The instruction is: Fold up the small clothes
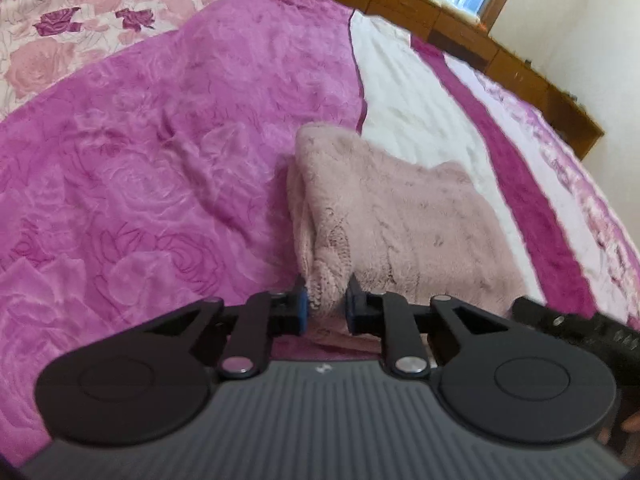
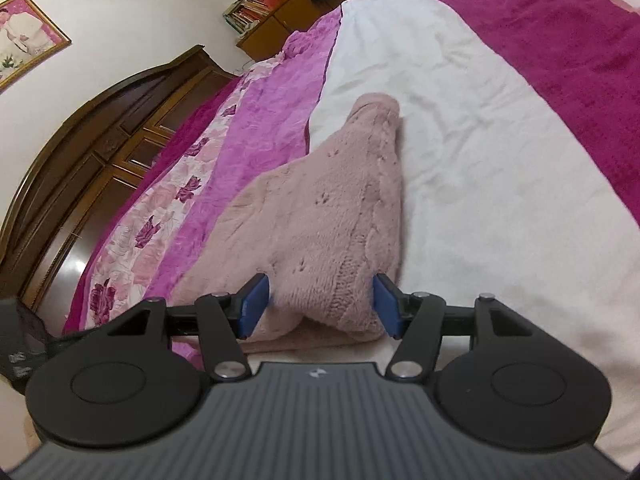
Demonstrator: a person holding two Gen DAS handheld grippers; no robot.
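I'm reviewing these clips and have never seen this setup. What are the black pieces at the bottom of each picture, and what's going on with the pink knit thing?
Each picture comes from a camera mounted on a handheld two-finger gripper, looking along its fingers. No robot arm is involved. In the left view, the left gripper pinches a bunched edge of the pink knit garment. In the right view, the right gripper stands wider around another fold of it. The garment lies on a bed, across a magenta blanket and a white blanket.

soft flat purple rose blanket (image 1: 140,168) and white sheet (image 2: 500,168) lie bare; only the fluffy pink knitted sweater (image 2: 320,208) lies between them.
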